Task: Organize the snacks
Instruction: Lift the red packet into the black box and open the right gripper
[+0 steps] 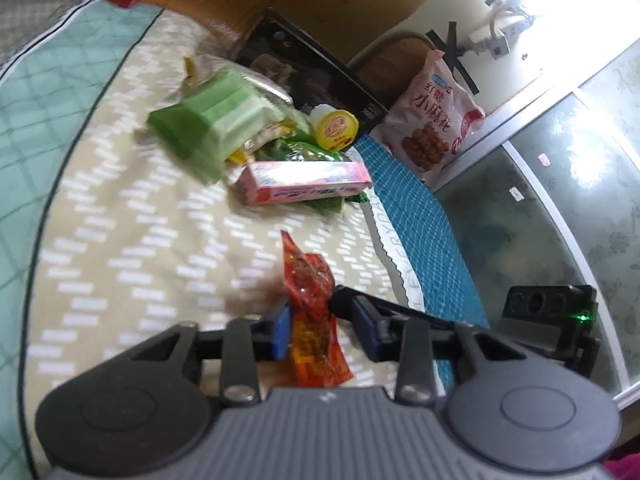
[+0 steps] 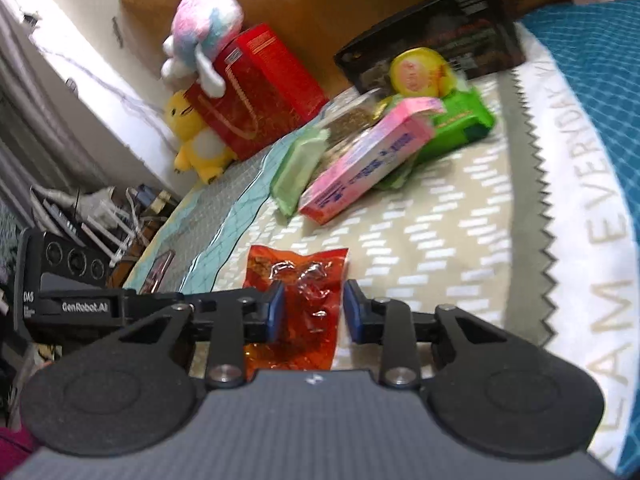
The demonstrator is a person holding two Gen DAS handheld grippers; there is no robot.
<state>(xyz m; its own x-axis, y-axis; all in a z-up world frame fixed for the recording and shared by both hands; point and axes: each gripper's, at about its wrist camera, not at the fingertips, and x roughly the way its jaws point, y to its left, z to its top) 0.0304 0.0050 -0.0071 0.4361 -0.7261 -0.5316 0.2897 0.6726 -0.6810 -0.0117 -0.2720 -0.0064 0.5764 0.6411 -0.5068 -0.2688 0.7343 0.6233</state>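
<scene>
An orange-red snack packet (image 1: 308, 276) (image 2: 304, 276) lies crumpled on the beige patterned bedcover (image 1: 120, 220). My left gripper (image 1: 326, 330) is shut on its near end, the packet pinched between the blue pads. In the right wrist view my right gripper (image 2: 314, 312) is shut on the same kind of packet, which fills the gap between its pads. Each view shows the other gripper's housing (image 1: 548, 316) (image 2: 68, 280) close by, with a black finger reaching in to the packet. Beyond it is a snack pile: a pink box (image 1: 304, 182) (image 2: 368, 156), green packets (image 1: 204, 124) (image 2: 460, 120) and a yellow-lidded cup (image 1: 335, 128) (image 2: 418, 70).
A black box (image 1: 304, 68) (image 2: 440, 28) leans on the wooden headboard behind the pile. A pink bag of fried twists (image 1: 432, 120) stands by the bed's blue edge, above a glass tabletop (image 1: 540, 200). A red box (image 2: 260, 84) and plush toys (image 2: 196, 136) sit at the far left.
</scene>
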